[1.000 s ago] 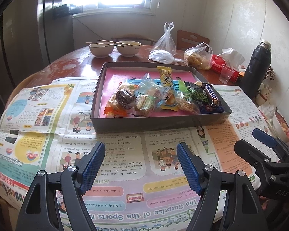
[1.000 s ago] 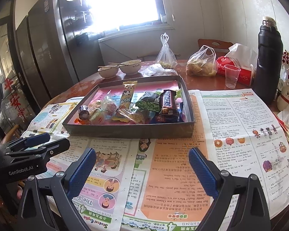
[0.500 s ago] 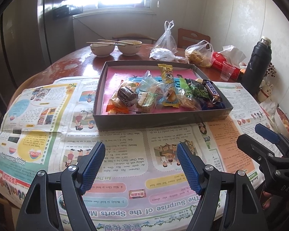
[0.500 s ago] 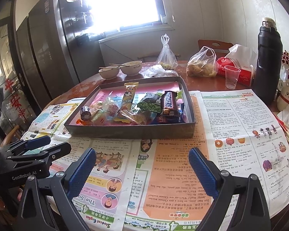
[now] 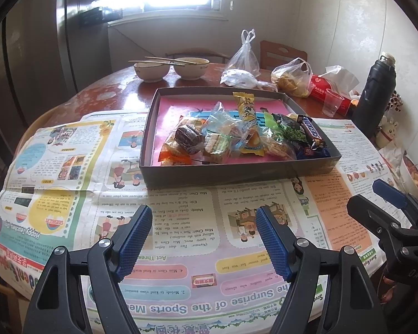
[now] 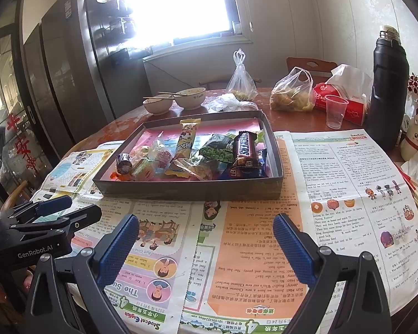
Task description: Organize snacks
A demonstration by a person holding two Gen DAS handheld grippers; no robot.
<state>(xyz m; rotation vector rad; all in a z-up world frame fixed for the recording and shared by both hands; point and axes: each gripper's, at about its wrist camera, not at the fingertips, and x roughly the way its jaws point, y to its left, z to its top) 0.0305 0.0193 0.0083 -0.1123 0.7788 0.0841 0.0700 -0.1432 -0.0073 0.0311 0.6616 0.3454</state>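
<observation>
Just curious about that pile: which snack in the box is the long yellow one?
The tall yellow packet with a cartoon face, lying lengthwise mid-box and reaching furthest toward the bowls. Its neighbours differ: the Snickers bar is brown, the pea bag green.

My two grippers hang over the newspaper [image 5: 181, 222] near the table's [image 5: 97, 94] front edge; ahead of me the box [image 5: 237, 171] rests on that paper, snacks [image 5: 237, 139] piled inside; behind it two bowls [image 5: 170, 69] at left, flask [image 5: 374, 94] at right.
</observation>
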